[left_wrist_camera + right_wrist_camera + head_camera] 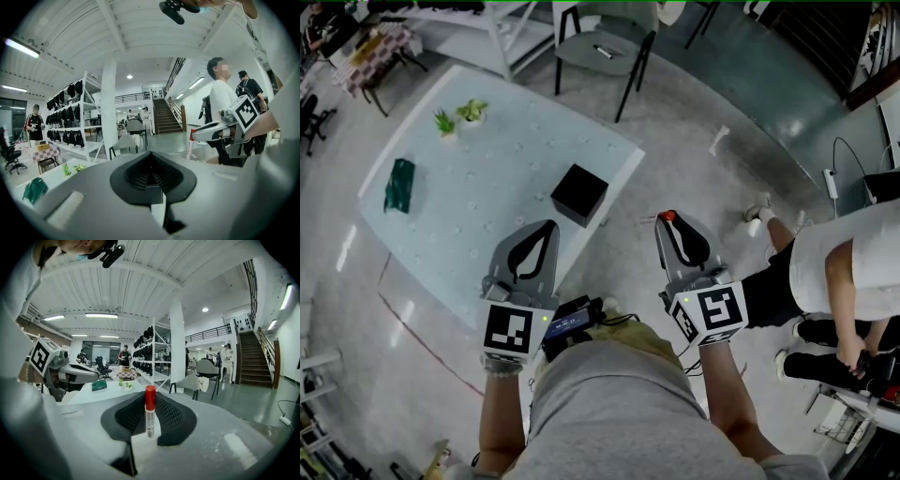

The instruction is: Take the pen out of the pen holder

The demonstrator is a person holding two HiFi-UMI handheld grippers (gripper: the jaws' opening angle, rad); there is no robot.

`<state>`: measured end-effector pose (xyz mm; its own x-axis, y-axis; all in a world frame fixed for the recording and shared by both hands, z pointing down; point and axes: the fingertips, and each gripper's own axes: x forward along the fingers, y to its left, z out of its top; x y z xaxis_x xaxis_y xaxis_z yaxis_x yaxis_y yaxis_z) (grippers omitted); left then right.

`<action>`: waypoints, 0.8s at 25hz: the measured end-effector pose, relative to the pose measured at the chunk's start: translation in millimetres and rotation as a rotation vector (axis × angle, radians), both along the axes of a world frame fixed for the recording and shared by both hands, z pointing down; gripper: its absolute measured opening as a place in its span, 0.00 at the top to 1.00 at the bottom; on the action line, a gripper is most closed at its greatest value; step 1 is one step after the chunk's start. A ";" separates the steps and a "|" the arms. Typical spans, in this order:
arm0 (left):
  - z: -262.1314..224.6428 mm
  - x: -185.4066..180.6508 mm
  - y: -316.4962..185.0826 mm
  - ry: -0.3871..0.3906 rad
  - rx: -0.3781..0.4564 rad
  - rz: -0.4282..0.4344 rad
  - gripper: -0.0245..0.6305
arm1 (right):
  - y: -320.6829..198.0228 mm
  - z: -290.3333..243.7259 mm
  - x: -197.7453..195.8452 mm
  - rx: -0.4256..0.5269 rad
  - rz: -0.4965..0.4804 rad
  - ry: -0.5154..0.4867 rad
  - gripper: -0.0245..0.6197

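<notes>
The pen holder (579, 193), a black open-topped cube, stands near the near right corner of the pale table (487, 216). My right gripper (668, 221) hangs over the floor to the right of the table, apart from the holder. It is shut on a white pen with a red cap (667, 216). In the right gripper view the pen (149, 420) stands upright between the black pads of that gripper (150, 401). My left gripper (547, 227) hovers over the table's near edge, left of the holder. Its jaws (151, 154) meet with nothing between them.
A green pouch (399, 185) and two small potted plants (459, 116) sit on the table's far side. A grey chair (602, 42) stands beyond the table. A person in a white shirt (839, 267) stands close on my right. Shelving (150, 352) lines the room's back.
</notes>
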<state>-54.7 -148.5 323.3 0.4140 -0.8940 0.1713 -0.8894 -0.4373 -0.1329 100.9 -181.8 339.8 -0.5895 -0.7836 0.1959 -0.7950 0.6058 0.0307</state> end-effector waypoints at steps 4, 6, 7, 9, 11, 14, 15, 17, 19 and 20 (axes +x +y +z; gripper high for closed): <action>-1.2 0.0 0.0 0.007 -0.003 -0.002 0.96 | -0.2 -2.3 -0.1 0.001 0.000 0.000 0.86; -0.4 0.3 -0.2 0.008 -0.003 -0.002 0.96 | -0.5 -1.8 0.3 0.002 0.001 0.000 0.86; -0.1 0.5 -0.3 0.007 -0.003 -0.002 0.96 | -0.7 -1.6 0.4 0.002 0.002 -0.001 0.86; -0.1 0.4 -0.5 0.006 -0.002 -0.001 0.96 | -0.6 -1.6 0.3 0.003 0.003 -0.002 0.86; -0.8 0.1 -0.5 0.005 -0.001 0.000 0.96 | -0.2 -2.2 -0.3 0.003 0.002 -0.001 0.86; -0.2 0.3 -0.6 0.006 -0.003 0.000 0.96 | -0.3 -1.9 -0.3 0.002 0.001 -0.002 0.86; 0.3 0.3 -0.8 0.006 -0.004 0.000 0.96 | -0.5 -1.7 -0.1 0.003 0.001 -0.001 0.86; 0.5 0.3 -1.1 0.005 -0.006 -0.001 0.96 | -0.9 -2.0 -0.2 0.004 0.000 -0.001 0.86; -0.3 0.5 -1.3 0.005 -0.004 -0.001 0.96 | -0.9 -2.8 -0.1 0.004 0.000 0.000 0.86; -1.0 0.7 -1.3 0.006 -0.003 0.000 0.96 | -0.9 -3.4 0.1 0.004 0.000 0.000 0.86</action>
